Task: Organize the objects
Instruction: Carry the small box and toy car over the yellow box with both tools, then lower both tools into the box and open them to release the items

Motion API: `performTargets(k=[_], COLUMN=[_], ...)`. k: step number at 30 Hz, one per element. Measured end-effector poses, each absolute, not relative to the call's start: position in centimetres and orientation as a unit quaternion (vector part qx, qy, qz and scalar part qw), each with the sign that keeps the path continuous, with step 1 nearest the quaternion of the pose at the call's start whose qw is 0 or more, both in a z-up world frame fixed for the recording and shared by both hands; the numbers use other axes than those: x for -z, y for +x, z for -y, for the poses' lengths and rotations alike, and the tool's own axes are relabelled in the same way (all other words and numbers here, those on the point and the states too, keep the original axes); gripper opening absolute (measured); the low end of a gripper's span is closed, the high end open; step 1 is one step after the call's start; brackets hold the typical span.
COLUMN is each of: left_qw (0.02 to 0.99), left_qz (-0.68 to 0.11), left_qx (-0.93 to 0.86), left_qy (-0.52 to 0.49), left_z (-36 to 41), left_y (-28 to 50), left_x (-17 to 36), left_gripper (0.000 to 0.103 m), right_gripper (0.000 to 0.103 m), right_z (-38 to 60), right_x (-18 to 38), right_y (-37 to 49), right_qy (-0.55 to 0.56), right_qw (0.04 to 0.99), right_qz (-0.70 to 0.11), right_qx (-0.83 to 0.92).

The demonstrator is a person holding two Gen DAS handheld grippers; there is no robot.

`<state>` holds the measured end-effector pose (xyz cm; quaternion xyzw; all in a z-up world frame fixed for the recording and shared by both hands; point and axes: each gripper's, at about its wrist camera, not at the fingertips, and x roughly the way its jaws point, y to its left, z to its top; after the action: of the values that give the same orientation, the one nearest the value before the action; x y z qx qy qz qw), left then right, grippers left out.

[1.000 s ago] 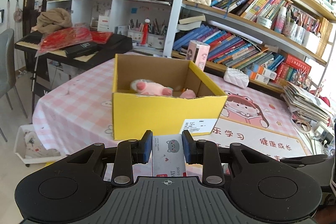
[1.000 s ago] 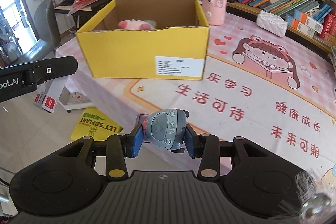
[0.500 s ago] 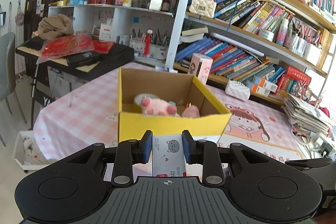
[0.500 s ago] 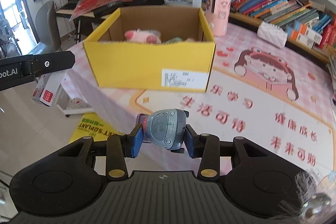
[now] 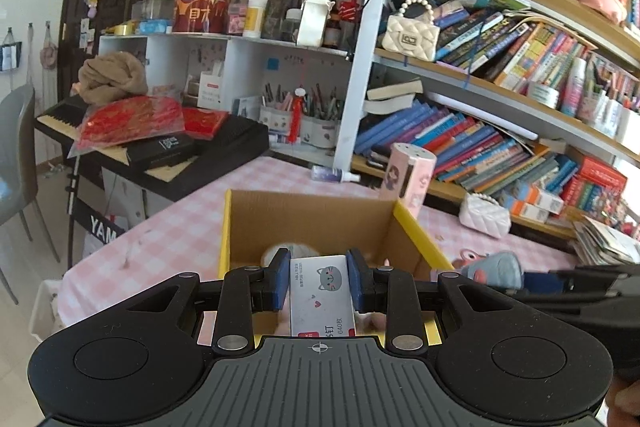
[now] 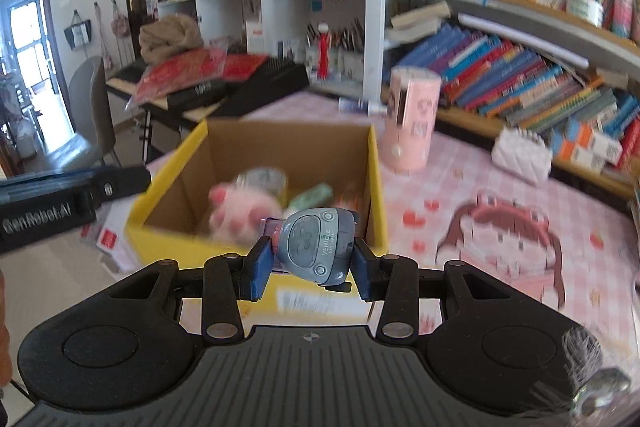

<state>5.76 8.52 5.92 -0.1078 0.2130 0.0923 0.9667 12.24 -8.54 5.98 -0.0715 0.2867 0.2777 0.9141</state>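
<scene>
My left gripper (image 5: 320, 281) is shut on a small white box with a grey cat face (image 5: 322, 293), held over the near wall of the yellow cardboard box (image 5: 420, 239). My right gripper (image 6: 314, 265) is shut on a grey-blue toy vehicle (image 6: 316, 247), just above the near right corner of the same yellow box (image 6: 376, 179). Inside the box lie a pink plush toy (image 6: 240, 215), a tape roll (image 6: 262, 181) and a pale green item (image 6: 312, 195). The toy and the right gripper's arm (image 5: 580, 287) show at the right in the left wrist view.
The box stands on a table under a pink checked cloth (image 5: 176, 235). A pink cylinder (image 6: 412, 119) and a white quilted pouch (image 6: 520, 155) stand behind it, before packed bookshelves (image 5: 500, 131). A keyboard (image 5: 168, 151) with red bags and a grey chair (image 6: 90, 115) are at the left.
Both grippers have risen and moved forward to the yellow box, each keeping its grip. The box's inside now shows from above, and the toy has come into the left wrist view.
</scene>
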Motion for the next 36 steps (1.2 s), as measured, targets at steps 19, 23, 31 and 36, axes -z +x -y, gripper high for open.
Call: performTargets(k=[19,23,31,36], left_qw=[0.936,0.937,0.94,0.942], left_qz=[-0.318,-0.32,-0.319,-0.312], left_qx=[-0.126,-0.126,-0.121,-0.124], left_qy=[-0.075,-0.063,0.003,0.009], left_z=[-8.1,-8.0,-6.3,-6.1], left_y=[15.9,16.4,17.0,16.7], left_x=[0.3,0.6,1.1,1.1], left_gripper=[0.028,0.028,0.029,0.031], right_gripper=[0.039,0.039,0.039,0.039], right_z=[4.2,3.2,1.4,0.9], right_x=[-3.8,-2.7,-0.6,0.4], right_y=[23.6,24.9,26.1,26.5], right_qy=[-0.119,-0.132,-0.162,-0.173], right_qw=[0.897,0.888,0.868,0.858], right_qz=[-0.275,-0.283,-0.304,-0.317], right_qx=[-0.326,-0.337,-0.358,-0.366])
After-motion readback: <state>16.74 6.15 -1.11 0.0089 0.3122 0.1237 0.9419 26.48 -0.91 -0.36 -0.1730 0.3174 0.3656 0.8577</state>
